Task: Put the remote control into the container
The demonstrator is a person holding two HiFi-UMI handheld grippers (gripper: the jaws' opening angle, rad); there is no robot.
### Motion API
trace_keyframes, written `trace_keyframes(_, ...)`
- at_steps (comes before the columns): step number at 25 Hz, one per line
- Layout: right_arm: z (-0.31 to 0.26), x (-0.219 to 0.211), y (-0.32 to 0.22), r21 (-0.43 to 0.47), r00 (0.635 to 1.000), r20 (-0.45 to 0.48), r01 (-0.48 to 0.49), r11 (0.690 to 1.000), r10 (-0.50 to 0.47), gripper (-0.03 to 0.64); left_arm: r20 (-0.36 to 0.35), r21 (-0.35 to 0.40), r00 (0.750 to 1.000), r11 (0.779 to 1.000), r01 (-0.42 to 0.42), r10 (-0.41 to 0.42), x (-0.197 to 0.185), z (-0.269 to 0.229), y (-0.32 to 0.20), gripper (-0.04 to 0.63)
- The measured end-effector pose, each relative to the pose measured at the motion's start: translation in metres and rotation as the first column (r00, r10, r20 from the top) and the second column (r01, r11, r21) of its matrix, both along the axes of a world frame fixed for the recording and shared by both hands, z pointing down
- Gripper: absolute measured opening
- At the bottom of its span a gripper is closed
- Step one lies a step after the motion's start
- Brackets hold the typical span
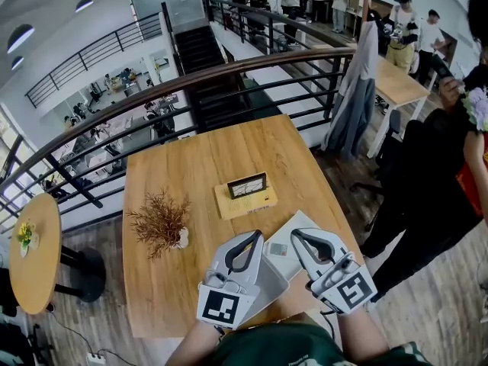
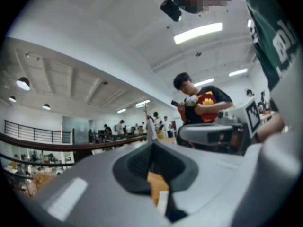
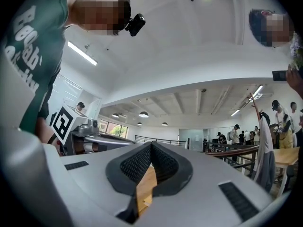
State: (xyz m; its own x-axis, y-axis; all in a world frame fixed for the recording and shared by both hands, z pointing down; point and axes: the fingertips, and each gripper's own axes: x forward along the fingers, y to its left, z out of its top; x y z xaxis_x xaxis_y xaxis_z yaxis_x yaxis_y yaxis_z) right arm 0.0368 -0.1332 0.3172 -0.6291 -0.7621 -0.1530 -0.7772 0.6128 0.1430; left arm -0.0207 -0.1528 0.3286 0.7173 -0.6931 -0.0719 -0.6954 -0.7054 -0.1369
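I am holding my left gripper (image 1: 255,236) and my right gripper (image 1: 296,235) shut and empty — the remote control (image 1: 278,248) is lying between them, near their tips.

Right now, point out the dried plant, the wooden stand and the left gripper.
dried plant (image 1: 158,219): head view, its brown sprigs
wooden stand (image 1: 244,204): head view, its base
left gripper (image 1: 254,237): head view, between fingertips
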Motion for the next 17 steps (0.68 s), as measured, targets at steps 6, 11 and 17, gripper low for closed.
trace_keyframes(6,0.004,0.003,0.003,-0.012,1.0,0.004,-0.003,1.0,0.003,0.017,0.003,-0.004,1.0,1.0,0.005,-0.005,0.001,0.002,0.004,-0.002)
trace_keyframes(11,0.004,0.0,0.007,-0.018,1.0,0.0,-0.004,1.0,0.004,0.017,0.001,-0.011,1.0,1.0,0.005,-0.005,0.001,0.002,0.008,-0.002)
trace_keyframes(17,0.004,-0.001,0.011,-0.022,1.0,-0.004,-0.002,1.0,0.002,0.017,0.007,-0.01,1.0,1.0,0.008,-0.008,-0.001,0.003,0.012,-0.002)
